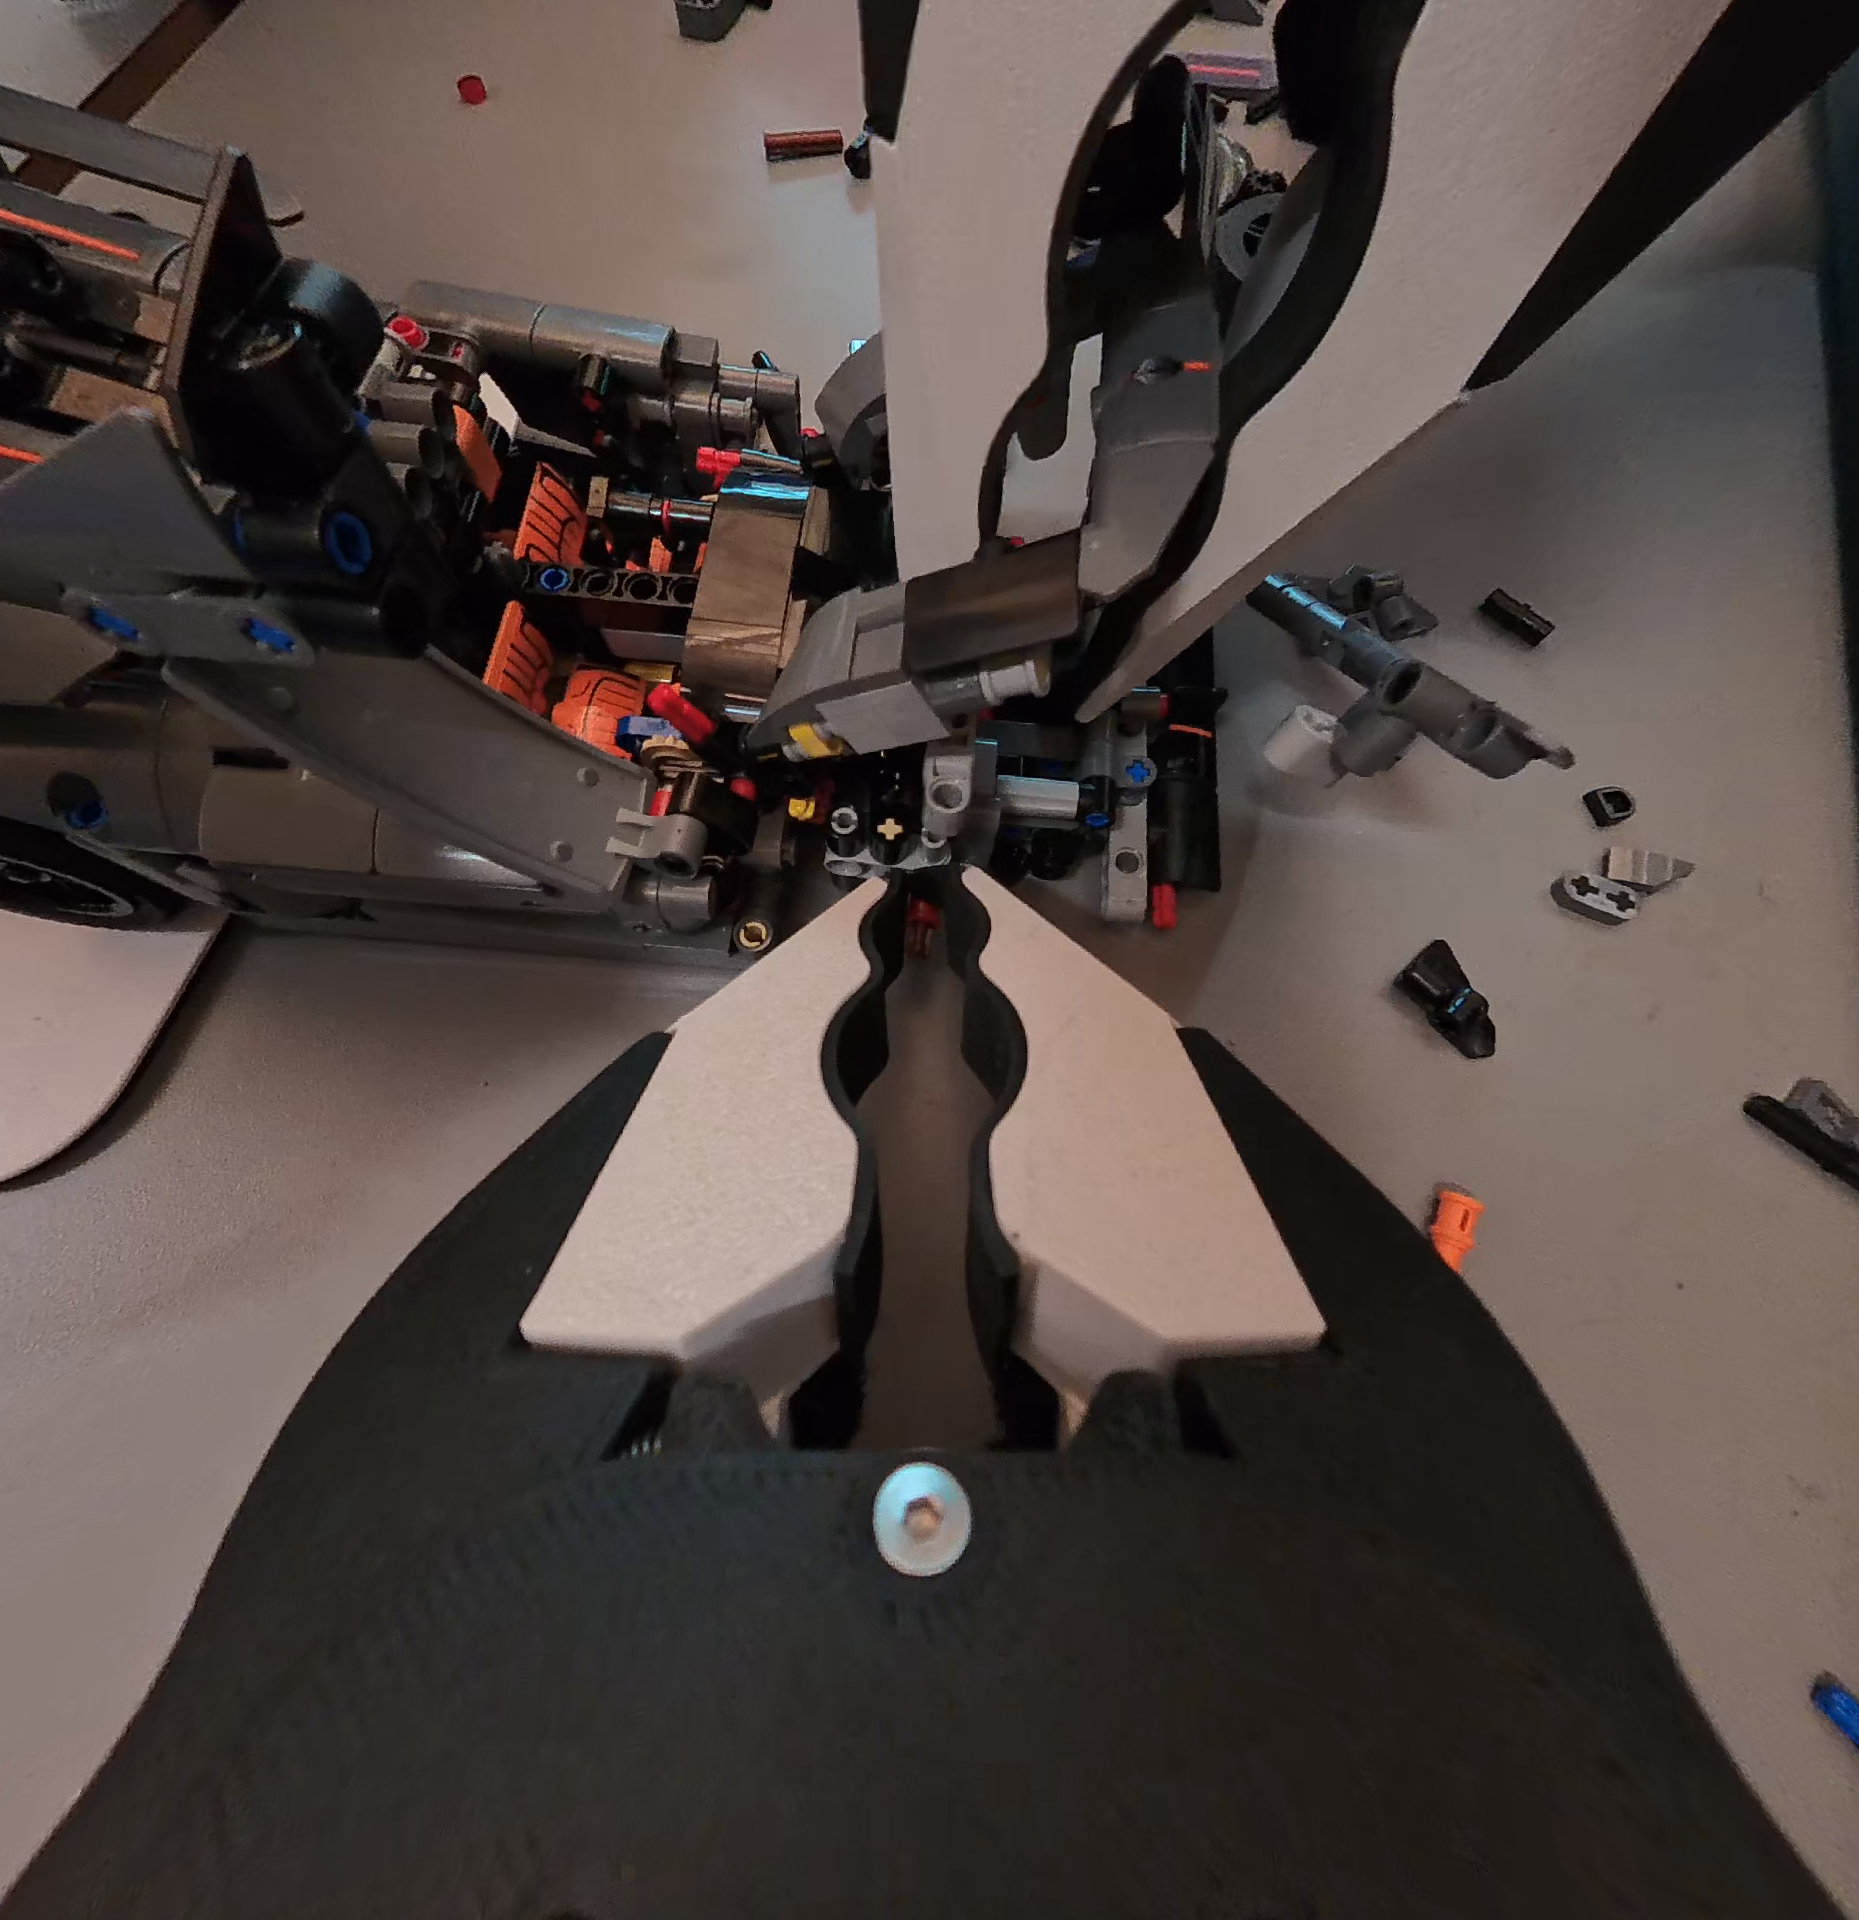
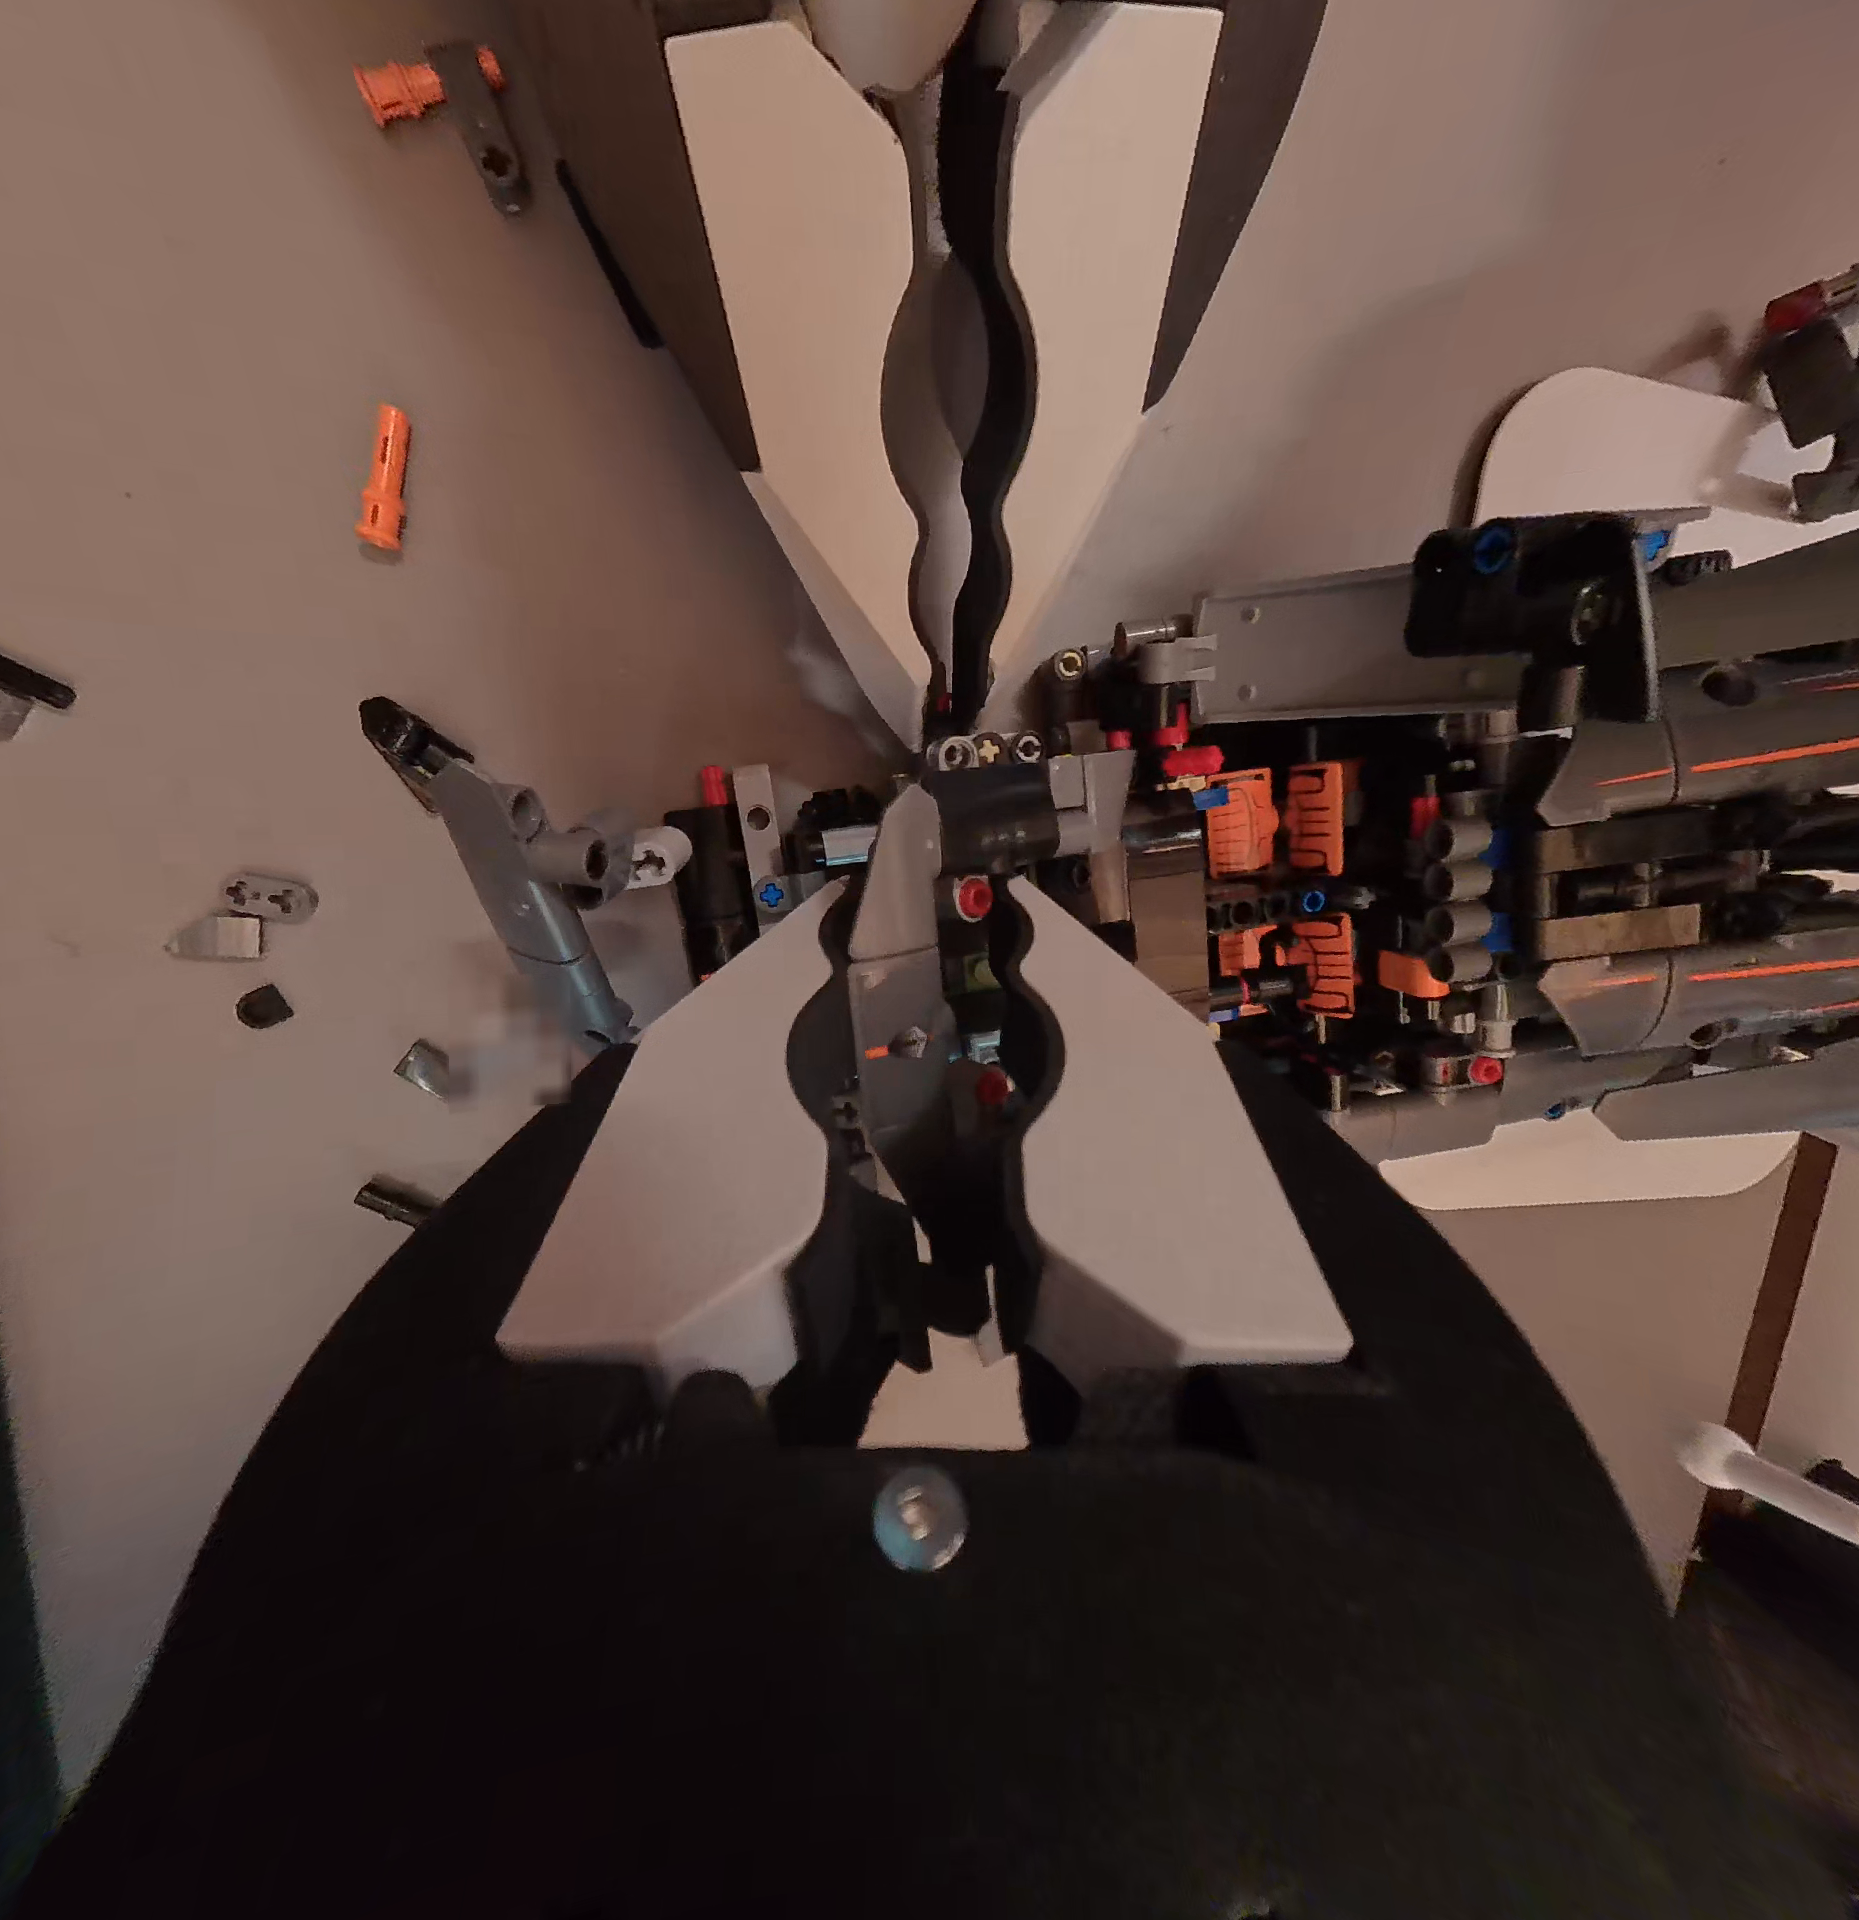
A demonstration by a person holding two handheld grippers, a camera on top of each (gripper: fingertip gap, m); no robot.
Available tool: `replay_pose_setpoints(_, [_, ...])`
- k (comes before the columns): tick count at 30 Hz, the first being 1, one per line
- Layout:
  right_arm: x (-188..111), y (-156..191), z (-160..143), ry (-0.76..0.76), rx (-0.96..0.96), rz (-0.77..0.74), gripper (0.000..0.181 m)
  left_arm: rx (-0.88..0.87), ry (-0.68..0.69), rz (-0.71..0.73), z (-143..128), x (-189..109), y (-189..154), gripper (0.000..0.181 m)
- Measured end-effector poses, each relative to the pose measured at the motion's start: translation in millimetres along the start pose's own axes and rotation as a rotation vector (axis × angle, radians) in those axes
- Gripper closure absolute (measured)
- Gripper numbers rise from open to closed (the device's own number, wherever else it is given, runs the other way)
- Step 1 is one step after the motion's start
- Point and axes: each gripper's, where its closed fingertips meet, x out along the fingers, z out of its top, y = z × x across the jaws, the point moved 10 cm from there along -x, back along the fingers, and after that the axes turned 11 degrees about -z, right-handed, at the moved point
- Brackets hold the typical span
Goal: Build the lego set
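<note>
A grey panel piece (image 2: 894, 935) is being gripped by the right gripper (image 2: 930, 883), jaws clenched on it, long axis running along the fingers; it is being held against the car model (image 2: 1320, 831) on the counter (image 2: 177, 416), model lying rightward; the left gripper (image 1: 920, 883) is being pressed nearly closed on a red pin (image 1: 920, 925) at the model's edge, opposite.

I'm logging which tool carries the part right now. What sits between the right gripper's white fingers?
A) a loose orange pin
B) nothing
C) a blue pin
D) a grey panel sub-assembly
D: in the right wrist view the right gripper is shut on the grey panel sub-assembly, held at the grey, black and orange car model; the orange pin lies loose on the white table.
</note>
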Motion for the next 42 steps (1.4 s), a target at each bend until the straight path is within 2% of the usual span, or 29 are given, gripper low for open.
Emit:
replay_pose_setpoints(14, [-33, -12, -5, -0.088, 0.066, 0.034, 0.154, 0.001, -0.009, -0.007, 0, -1, 0, 0.178])
replay_pose_setpoints(16, [-36, -11, -8, -0.058, 0.038, 0.031, 0.151, 0.001, -0.012, -0.007, 0, -1, 0, 0.178])
replay_pose_setpoints(18, [-36, -10, -11, -0.013, 0.007, -0.004, 0.156, -0.001, -0.011, -0.009, 0, -1, 0, 0.178])
replay_pose_setpoints(24, [-37, -13, -11, -0.009, 0.001, -0.032, 0.162, -0.005, -0.014, -0.002, 0, -2, 1, 0.178])
replay_pose_setpoints(29, [-40, -13, -12, -0.003, 0.005, -0.036, 0.159, 0.003, -0.016, 0.004, 1, -1, 0, 0.177])
replay_pose_setpoints(35, [-66, 1, -6, -0.069, 0.016, -0.033, 0.156, 0.018, -0.021, 0.005, 1, -1, -1, 0.176])
replay_pose_setpoints(37, [-66, 14, -5, -0.081, 0.044, -0.011, 0.147, 0.021, -0.017, 0.006, 2, 0, -1, 0.176])
replay_pose_setpoints(40, [-58, 32, -5, -0.113, 0.111, -0.054, 0.132, 0.036, -0.009, 0.005, 3, 3, -3, 0.176])
replay_pose_setpoints(42, [-53, 44, -3, -0.164, 0.187, -0.054, 0.117, 0.045, 0.003, -0.001, 4, 5, -5, 0.177])
